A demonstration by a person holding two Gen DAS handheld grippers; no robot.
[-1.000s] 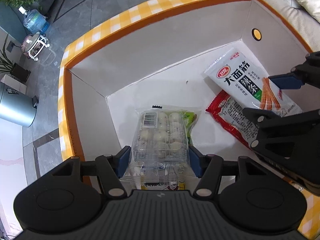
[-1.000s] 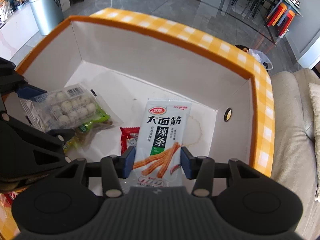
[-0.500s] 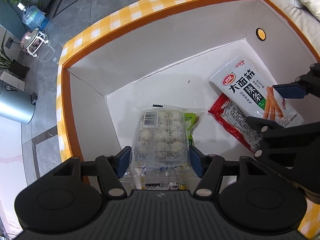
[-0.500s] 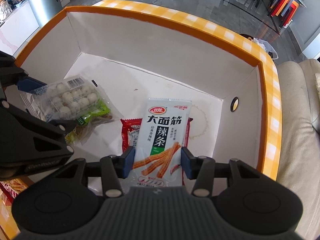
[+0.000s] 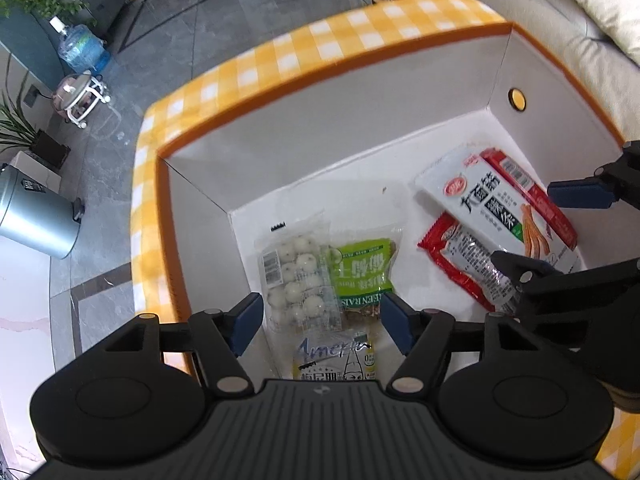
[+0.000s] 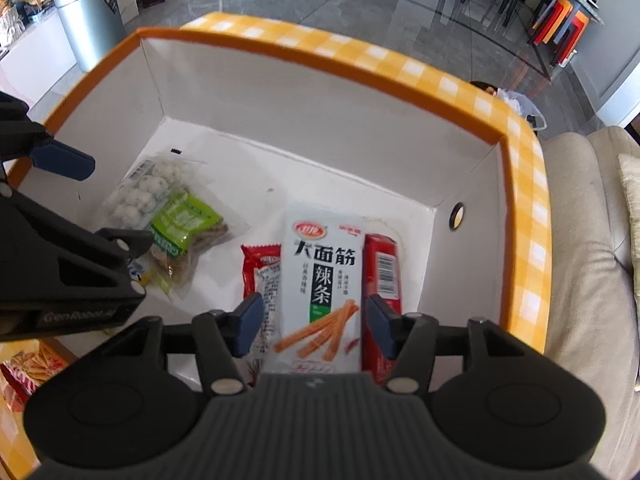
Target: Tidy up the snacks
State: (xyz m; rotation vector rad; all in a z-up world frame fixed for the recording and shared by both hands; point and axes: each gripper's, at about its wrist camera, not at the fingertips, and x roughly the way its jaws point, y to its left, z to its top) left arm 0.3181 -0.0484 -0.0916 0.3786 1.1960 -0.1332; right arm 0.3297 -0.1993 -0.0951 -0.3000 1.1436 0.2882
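Sitting under both grippers is the big open box w/ yellow-and-white checked outside, orange rim and plain white inside [image 5: 352,128], the place where the snacks get sorted, and every pack in view lies flat on its floor

Right half: the white spicy-strip packet w/ black Chinese print and orange sticks [image 6: 322,292] lies on top of two red foil wrappers [image 6: 382,268], one poking out each side, so like seems stacked w/ like. Right gripper [image 6: 312,320] points steeply down over it; its blue fingers [image 6: 249,318] have just been opening and now stand apart on either side of the packet's lower end, pads clear of its edges, prob a fresh release

Left half: the clear tray pack of small white balls [image 5: 296,276] lies beside and partly over the green raisin bag [image 5: 362,270], w/ a white-and-yellow pouch [image 5: 336,358] below them. Left gripper [image 5: 320,322] hangs above this pile, its fingers [image 5: 246,322] also just been opening, spread wide, nothing clamped, the tray pack between them but untouched

Both packs look delivered; next job, I'd judge, is lifting clear w/o snagging the wrappers
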